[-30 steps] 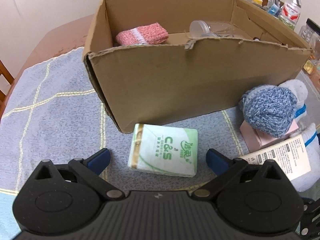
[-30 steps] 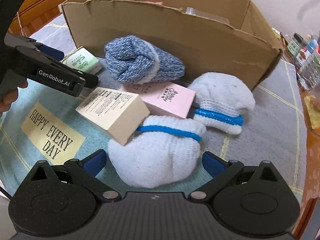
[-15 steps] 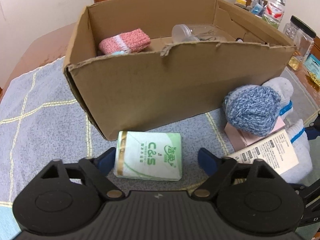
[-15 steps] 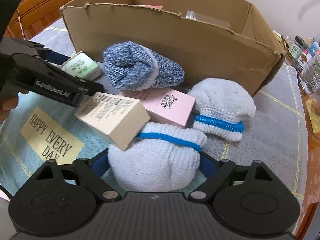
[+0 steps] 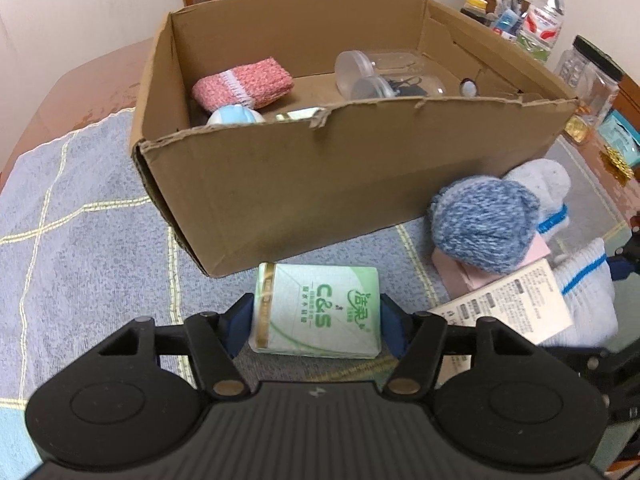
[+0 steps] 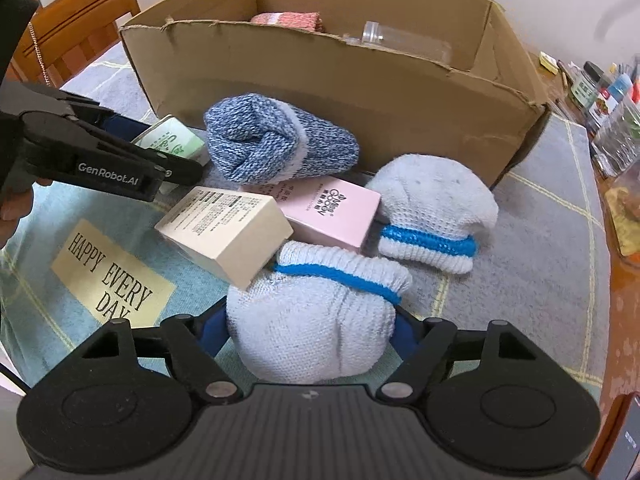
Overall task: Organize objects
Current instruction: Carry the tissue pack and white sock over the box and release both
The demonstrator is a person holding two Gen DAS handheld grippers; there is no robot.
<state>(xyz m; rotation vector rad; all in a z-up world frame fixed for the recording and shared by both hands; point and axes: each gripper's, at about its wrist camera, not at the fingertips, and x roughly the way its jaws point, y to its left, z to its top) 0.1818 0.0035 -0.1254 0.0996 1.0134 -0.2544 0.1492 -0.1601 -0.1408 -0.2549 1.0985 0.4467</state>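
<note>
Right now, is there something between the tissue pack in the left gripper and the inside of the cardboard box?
Yes: the box's near wall. The left gripper is shut on the tissue pack low on the cloth, directly in front of that wall, so the pack must rise over the torn rim. Nothing covers the open top.

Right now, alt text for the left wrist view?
The left gripper is shut on a green tissue pack lying on the blue cloth, before an open cardboard box holding a pink sock roll.
</note>
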